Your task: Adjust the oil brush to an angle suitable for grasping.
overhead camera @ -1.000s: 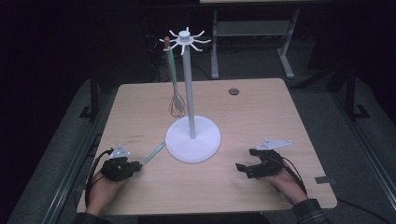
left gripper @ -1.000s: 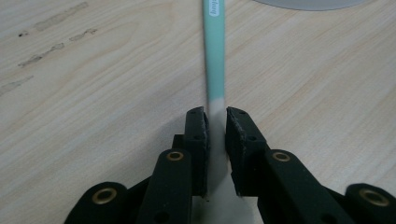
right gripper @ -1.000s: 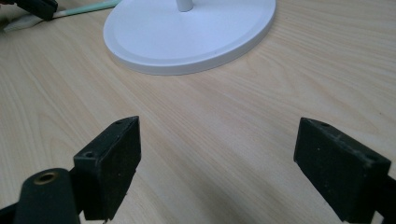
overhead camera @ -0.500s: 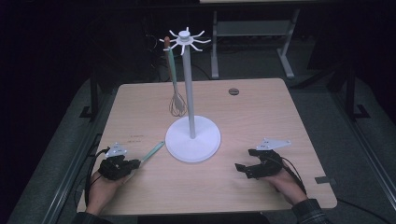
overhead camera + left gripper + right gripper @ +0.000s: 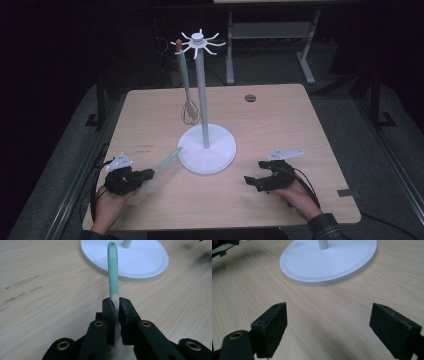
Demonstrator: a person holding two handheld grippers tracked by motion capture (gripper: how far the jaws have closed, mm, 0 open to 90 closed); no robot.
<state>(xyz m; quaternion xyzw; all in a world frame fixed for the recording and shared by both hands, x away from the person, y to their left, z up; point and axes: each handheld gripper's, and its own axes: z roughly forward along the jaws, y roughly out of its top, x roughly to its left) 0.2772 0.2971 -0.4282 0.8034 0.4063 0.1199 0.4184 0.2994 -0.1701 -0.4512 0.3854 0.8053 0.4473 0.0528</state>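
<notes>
A pale wooden table [image 5: 280, 125] stands in a dark room, with grey carpet around it and a metal-legged bench behind at 12 o'clock. At the table's centre rises a white hook stand [image 5: 205, 145]; a whisk [image 5: 189, 107] hangs from one of its hooks at 11 o'clock. At 8 o'clock the left gripper [image 5: 148, 173] has just been closing and now clamps the pale end of a mint-green utensil handle [image 5: 113, 270], whose tip reaches toward the stand's base [image 5: 145, 262]; the utensil's working end is hidden behind the jaws. At 4 o'clock the right gripper [image 5: 250, 181] rests with jaws wide apart, holding nothing. A small dark disc [image 5: 250, 98] near the far edge is too small to identify.
</notes>
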